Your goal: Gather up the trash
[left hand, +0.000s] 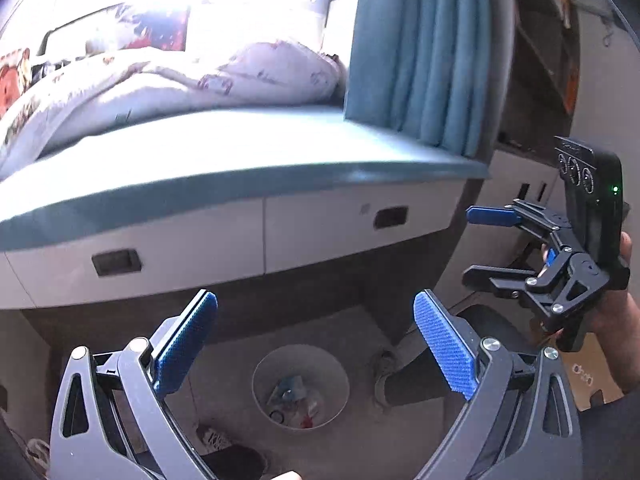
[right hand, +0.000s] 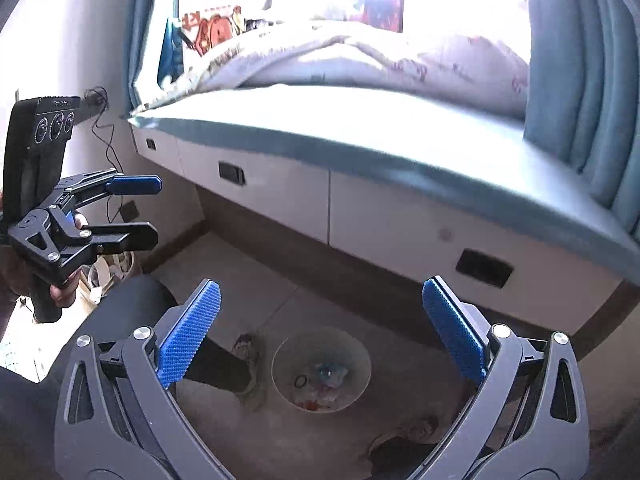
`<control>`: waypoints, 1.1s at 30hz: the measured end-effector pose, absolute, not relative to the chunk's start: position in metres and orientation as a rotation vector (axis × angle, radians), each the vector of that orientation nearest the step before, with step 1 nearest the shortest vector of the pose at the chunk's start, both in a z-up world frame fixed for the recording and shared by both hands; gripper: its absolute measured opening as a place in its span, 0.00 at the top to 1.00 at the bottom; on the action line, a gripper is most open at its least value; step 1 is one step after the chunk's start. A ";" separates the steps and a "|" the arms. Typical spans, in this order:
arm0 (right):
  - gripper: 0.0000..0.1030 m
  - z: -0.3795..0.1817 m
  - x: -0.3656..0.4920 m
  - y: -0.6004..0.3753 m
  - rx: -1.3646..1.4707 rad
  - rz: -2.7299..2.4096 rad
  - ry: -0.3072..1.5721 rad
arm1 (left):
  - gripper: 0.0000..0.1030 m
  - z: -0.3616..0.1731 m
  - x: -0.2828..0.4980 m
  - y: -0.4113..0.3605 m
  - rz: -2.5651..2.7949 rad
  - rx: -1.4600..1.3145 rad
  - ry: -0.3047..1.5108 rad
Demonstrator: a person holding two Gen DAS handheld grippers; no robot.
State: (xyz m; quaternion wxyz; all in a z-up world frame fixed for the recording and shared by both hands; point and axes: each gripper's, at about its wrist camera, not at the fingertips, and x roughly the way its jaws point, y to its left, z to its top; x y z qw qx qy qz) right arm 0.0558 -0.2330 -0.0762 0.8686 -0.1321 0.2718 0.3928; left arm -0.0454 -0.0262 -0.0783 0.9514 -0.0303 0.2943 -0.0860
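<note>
Both grippers hang with jaws spread wide and nothing in them: the left gripper point(left hand: 316, 344), the right gripper point(right hand: 320, 334). Below and ahead, between each pair of fingers, sits the waste bin point(left hand: 264, 380) holding scraps of trash point(left hand: 294, 400).

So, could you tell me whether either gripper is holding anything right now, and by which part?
Nothing is held. The left gripper and right gripper are both open and empty, above the bin on the floor.
</note>
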 end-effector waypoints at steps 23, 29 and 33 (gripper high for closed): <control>0.05 -0.024 0.017 -0.265 -0.214 0.785 0.464 | 0.06 -0.044 -0.060 -0.051 -0.128 -0.025 0.549; 0.05 -0.021 0.016 -0.268 -0.210 0.778 0.458 | 0.06 -0.045 -0.059 -0.054 -0.098 -0.017 0.554; 0.05 -0.021 0.016 -0.269 -0.203 0.772 0.459 | 0.06 -0.048 -0.057 -0.056 -0.088 -0.018 0.574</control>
